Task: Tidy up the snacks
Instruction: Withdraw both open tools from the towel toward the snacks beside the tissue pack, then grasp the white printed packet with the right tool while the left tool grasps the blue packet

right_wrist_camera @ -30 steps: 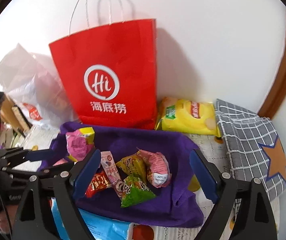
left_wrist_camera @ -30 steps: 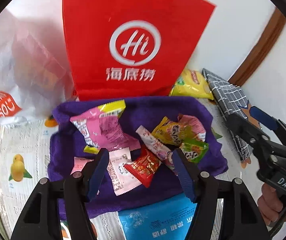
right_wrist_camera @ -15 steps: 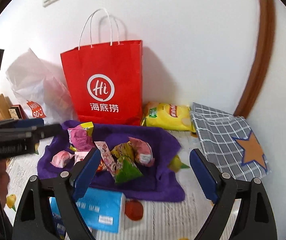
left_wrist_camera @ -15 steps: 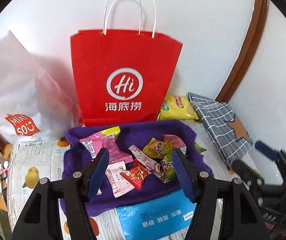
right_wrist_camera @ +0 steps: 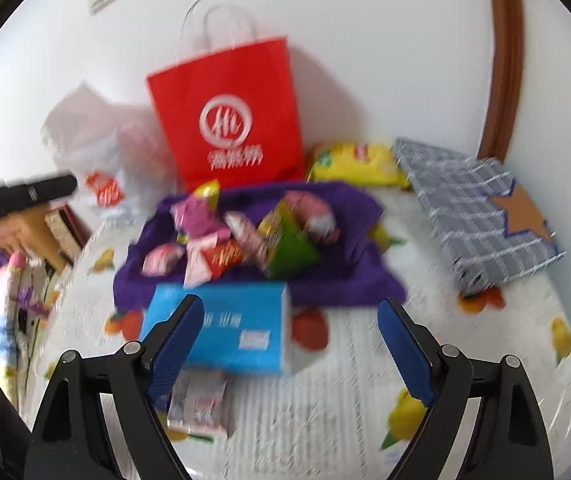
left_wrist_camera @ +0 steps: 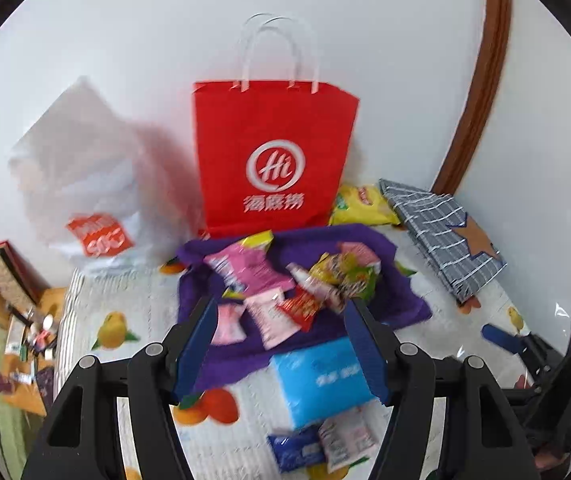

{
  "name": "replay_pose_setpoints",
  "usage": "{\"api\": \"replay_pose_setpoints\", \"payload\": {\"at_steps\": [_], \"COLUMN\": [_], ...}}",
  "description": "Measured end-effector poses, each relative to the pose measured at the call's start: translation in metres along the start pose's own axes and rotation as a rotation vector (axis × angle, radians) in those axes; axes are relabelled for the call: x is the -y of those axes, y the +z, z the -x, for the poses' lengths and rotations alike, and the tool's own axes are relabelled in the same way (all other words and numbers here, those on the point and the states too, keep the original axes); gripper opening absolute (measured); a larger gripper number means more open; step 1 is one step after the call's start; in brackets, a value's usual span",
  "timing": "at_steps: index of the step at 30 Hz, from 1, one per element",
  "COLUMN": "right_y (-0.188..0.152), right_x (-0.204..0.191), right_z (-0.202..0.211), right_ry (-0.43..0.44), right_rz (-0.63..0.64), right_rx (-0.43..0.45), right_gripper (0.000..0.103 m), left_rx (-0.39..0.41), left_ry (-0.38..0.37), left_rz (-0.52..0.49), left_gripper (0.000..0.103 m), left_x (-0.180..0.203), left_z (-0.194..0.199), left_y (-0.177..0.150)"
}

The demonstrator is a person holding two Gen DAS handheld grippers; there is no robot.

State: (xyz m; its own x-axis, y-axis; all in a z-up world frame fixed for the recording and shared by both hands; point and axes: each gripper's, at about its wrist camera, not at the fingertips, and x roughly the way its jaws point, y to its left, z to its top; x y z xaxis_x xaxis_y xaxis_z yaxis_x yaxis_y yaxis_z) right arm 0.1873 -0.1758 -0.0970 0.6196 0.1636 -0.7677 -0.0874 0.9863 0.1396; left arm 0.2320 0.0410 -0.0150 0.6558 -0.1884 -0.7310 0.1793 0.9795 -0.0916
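Snack packets (left_wrist_camera: pixel 285 288) are piled on a purple cloth (left_wrist_camera: pixel 401 300), white plastic bag (left_wrist_camera: pixel 85 184) left, red paper bag (left_wrist_camera: pixel 273 160) behind. Left gripper (left_wrist_camera: pixel 279 344) sits half open, empty; right gripper (right_wrist_camera: pixel 289 336) is wide, closing on nothing.

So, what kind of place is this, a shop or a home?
Most likely a home, though that is a guess. A table covered with a fruit-print cloth stands against a white wall. On it are a red paper bag, loose snacks on a purple cloth, and a checked fabric pouch.
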Motion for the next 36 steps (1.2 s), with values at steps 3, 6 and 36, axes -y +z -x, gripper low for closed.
{"api": "replay_pose_setpoints", "payload": {"at_steps": [3,6,36], "right_y": [-0.023,-0.044,-0.095], "right_x": [-0.019,-0.037,-0.088], "right_z": [-0.015,-0.029,-0.086], "right_ry": [0.036,0.074,0.024], "right_rz": [0.033,0.055,0.168], "right_rx": [-0.051,-0.095,-0.156], "right_gripper": [0.078,0.078,0.064], "left_rx": [-0.03,-0.06,-0.25], "left_ry": [0.029,0.042,0.058], "left_rz": [0.019,0.034,0.136], "left_gripper": [0.064,0.064,0.064], "left_x": [-0.016,-0.03,-0.078], "left_z": [-0.001,-0.006,-0.054], "left_y": [-0.022,-0.042,-0.145]}}
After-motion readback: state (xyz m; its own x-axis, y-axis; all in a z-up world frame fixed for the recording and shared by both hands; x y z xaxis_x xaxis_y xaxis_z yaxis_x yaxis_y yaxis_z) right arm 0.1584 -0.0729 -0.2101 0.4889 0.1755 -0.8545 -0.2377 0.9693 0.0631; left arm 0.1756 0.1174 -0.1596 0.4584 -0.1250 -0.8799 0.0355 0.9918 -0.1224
